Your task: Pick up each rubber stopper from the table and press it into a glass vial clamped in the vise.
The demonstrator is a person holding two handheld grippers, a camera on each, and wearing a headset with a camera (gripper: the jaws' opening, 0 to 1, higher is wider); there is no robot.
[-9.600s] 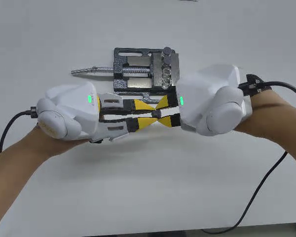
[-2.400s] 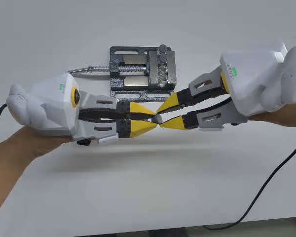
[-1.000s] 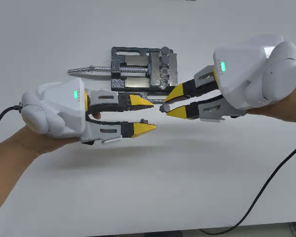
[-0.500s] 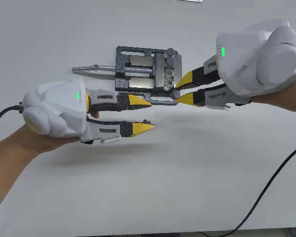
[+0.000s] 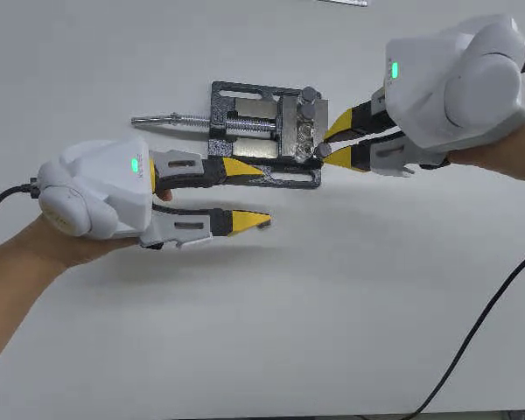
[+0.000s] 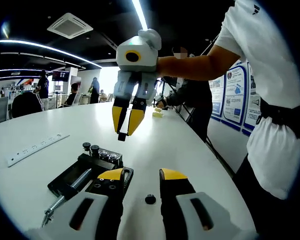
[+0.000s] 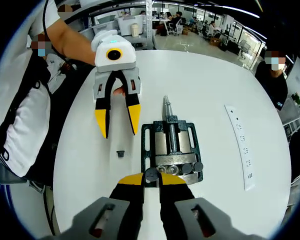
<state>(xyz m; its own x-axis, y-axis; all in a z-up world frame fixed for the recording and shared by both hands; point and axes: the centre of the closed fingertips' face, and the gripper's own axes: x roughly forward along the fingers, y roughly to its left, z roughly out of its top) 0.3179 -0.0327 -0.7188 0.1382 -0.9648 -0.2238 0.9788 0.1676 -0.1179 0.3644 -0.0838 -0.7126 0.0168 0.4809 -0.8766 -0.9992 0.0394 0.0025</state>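
Left gripper (image 5: 267, 193) hovers over the table (image 5: 245, 332), fingers spread wide, nothing between them. A loose rubber stopper (image 7: 121, 153) lies on the table near the left fingertips, beside the vise (image 5: 245, 131). Vials (image 5: 307, 122) stand in a row in the vise, two capped. Right gripper (image 5: 325, 150) — fingers pinching a dark stopper (image 7: 151, 174) at the near end of that row.
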